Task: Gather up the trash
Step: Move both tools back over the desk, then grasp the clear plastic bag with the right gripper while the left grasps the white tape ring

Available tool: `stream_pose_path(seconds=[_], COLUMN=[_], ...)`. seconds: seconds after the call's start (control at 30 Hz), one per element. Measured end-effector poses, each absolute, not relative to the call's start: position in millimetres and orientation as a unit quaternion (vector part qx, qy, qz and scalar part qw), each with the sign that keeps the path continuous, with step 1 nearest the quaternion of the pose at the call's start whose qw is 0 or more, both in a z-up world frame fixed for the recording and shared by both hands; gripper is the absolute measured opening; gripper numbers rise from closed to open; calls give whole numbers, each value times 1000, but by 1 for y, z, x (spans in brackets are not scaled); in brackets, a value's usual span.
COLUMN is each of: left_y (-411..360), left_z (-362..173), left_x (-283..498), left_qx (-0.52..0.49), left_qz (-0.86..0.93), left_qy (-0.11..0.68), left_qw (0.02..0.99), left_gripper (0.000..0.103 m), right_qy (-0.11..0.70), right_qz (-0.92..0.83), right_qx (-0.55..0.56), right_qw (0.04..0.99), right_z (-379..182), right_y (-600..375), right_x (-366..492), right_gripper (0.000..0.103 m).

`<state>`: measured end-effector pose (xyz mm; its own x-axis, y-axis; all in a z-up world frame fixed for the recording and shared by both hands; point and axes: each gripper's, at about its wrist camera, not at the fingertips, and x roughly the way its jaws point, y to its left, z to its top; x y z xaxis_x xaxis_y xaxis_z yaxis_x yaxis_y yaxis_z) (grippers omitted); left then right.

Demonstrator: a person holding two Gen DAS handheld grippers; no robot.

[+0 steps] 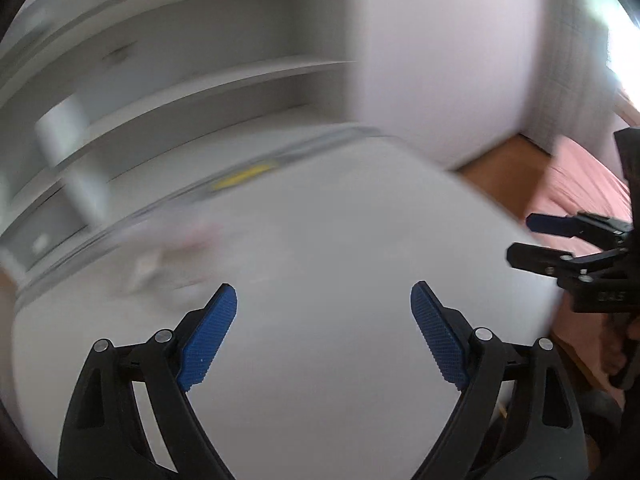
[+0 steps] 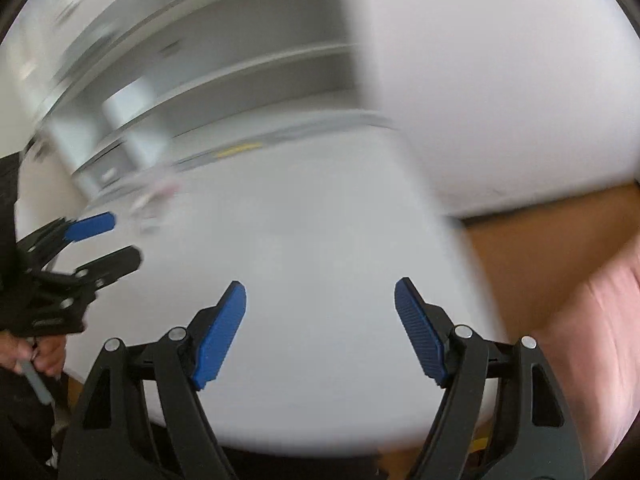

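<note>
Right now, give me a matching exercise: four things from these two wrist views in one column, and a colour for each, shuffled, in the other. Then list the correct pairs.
Things:
1. table top
2. pads on the left gripper fingers
3. floor beside the table
4. strip along the table's far edge

Colours:
A. yellow
B. orange-brown
C. white
D. blue

Pairs: 1-C, 2-D, 3-B, 4-A

Both views are motion-blurred, so the yellow strip cannot be identified more closely.
</note>
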<state>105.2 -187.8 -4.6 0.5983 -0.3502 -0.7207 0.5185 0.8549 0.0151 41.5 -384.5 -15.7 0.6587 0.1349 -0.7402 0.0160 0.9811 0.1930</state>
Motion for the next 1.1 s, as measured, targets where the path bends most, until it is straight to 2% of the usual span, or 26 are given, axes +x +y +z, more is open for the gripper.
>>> stream_pose_path(seconds=[0.17, 0.3, 0.57, 0.6, 0.63, 0.67, 0.73, 1.1], left_y=[-87, -38, -24, -24, -28, -30, -36, -62], left_z=[-9, -18, -32, -34, -37, -40, -45, -62], left_x=[142, 151, 182, 187, 195, 199, 212, 259], left_qx=[66, 53, 74, 75, 76, 76, 79, 111], left_qz=[-165, -143, -156, -158, -165, -169, -181, -268], left_qy=[401, 411, 425, 427, 429, 430, 432, 420], left_qw=[899, 899, 889, 887, 885, 883, 880, 860], left_gripper=[86, 86, 86, 86, 86, 86, 86, 85], right_qy=[419, 431, 471, 474, 478, 482, 481, 440], right_qz=[152, 190, 205, 206, 208, 214, 222, 233], right_qx=[33, -18, -82, -87, -89, -86, -69, -39], right_qw=[895, 882, 854, 852, 848, 845, 845, 866], right_z=[-9, -14, -45, -50, -53, -54, -51, -13], right_y=[-292, -240, -191, -188, -186, -187, -189, -212], right_x=[133, 190, 262, 266, 269, 269, 267, 237], right_gripper=[74, 74, 74, 73, 53, 40, 37, 37])
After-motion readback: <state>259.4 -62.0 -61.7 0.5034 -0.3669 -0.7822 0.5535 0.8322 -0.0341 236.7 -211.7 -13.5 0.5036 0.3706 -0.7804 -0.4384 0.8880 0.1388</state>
